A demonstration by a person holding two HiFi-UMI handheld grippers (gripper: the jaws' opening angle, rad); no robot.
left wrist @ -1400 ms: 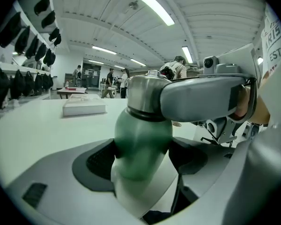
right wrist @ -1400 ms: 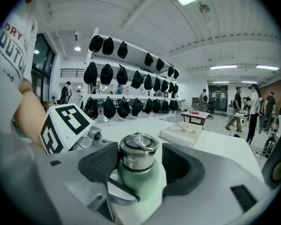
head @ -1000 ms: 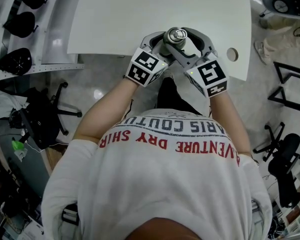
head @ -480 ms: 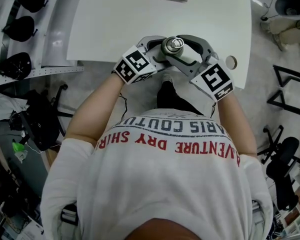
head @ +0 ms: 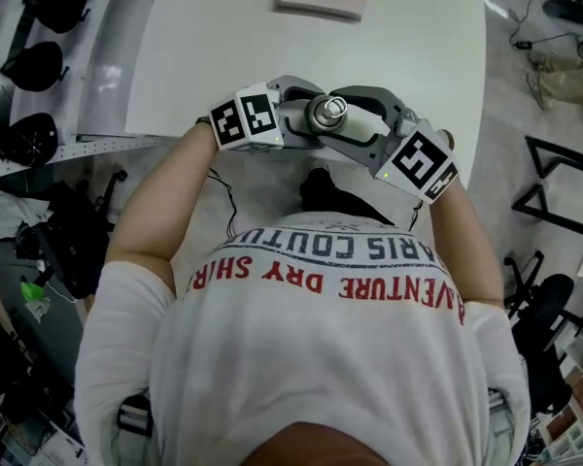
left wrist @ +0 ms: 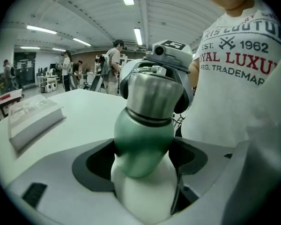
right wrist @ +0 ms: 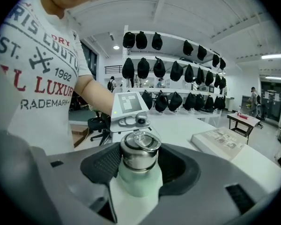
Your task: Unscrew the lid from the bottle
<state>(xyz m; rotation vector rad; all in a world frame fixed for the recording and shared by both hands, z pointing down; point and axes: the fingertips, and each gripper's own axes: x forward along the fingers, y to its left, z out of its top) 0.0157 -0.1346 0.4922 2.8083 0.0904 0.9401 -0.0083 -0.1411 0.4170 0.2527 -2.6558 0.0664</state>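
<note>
On the left, the left gripper (left wrist: pixel 143 182) has its fingers closed round the green-and-white body of the bottle (left wrist: pixel 143 139), which is held over the near edge of the tabletop (head: pixel 272 37), close to the person's chest. The bottle points roughly upward, with its steel lid (right wrist: pixel 138 154) on top. From the right, the right gripper (right wrist: pixel 138 172) has its fingers clamped about that lid, so the twisting looks to be its job.
</note>
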